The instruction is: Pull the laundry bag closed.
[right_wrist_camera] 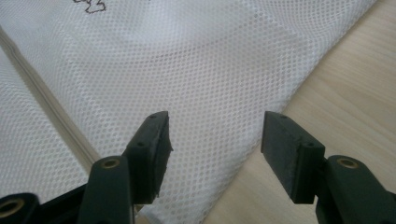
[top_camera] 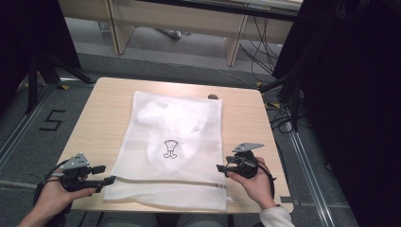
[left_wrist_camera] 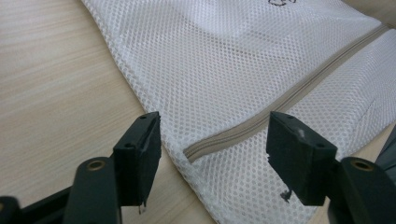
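**A:** The table (top_camera: 101, 118) is nearly covered by the mesh bag (top_camera: 172, 142), which is laid flat in the middle with something white bundled inside toward the far end. The zipper (top_camera: 165, 181) is run across the near end, just above the table's front edge. Anything risky to be flagged here?

**B:** A couple of things. The bag is slack and light, so it could easily be dragged or bunched if one corner gets pulled while the other is left free. The near hem is already hung a bit over the edge, so a tug toward the person could slide the lot off.

**A:** And the claws?

**B:** Both released, nothing pinched. The left gripper (top_camera: 104, 175) is parked at the near left corner, jaws spread with the zipper end (left_wrist_camera: 196, 151) lined up between them but untouched. The right gripper (top_camera: 223, 169) is held at the near right edge, jaws wide over the mesh border (right_wrist_camera: 219, 182).

**A:** So a bad bite is the worry?

**B:** Probably. If only one layer of mesh is caught, or the zipper tape is missed, the bag could be stretched or snagged instead of being held properly.
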The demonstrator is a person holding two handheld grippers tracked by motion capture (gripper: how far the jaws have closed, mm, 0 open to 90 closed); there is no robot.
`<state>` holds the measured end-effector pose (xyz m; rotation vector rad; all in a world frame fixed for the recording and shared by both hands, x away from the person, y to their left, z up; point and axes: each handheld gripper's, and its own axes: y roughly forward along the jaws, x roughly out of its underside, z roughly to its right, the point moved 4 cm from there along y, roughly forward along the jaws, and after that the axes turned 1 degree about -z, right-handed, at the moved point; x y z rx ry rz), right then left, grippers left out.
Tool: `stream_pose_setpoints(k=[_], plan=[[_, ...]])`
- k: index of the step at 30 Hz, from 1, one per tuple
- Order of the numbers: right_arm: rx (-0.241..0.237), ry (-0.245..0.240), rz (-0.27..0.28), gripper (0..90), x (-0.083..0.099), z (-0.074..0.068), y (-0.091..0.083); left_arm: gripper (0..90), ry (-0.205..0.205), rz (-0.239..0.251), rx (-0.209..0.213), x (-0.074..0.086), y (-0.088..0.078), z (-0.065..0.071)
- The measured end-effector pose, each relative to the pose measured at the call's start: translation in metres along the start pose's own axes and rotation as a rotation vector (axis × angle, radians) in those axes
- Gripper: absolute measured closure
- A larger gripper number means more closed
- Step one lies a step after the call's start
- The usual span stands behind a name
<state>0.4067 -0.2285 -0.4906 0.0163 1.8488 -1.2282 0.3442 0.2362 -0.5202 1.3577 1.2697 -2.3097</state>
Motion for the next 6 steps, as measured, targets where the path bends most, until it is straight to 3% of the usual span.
stream_pose_setpoints(k=[1, 2, 5, 6], plan=[[0.007, 0.005, 0.015, 41.3, 0.0001, 0.0018, 0.0011, 32.2, 0.010, -0.006, -0.003, 0.0000, -0.0001, -0.0002], [0.010, 0.005, -0.007, 40.2, 0.0002, 0.0031, -0.0014, 31.4, 0.021, -0.008, -0.004, -0.0003, 0.0002, -0.0001], [0.018, 0.040, 0.046, 38.5, -0.0009, 0.0070, -0.0015, 31.5, 0.022, -0.001, 0.005, -0.0013, 0.0016, 0.0017], [0.018, 0.049, 0.061, 37.8, -0.0007, 0.0082, -0.0012, 31.8, 0.040, -0.003, 0.009, -0.0020, 0.0017, 0.0022]])
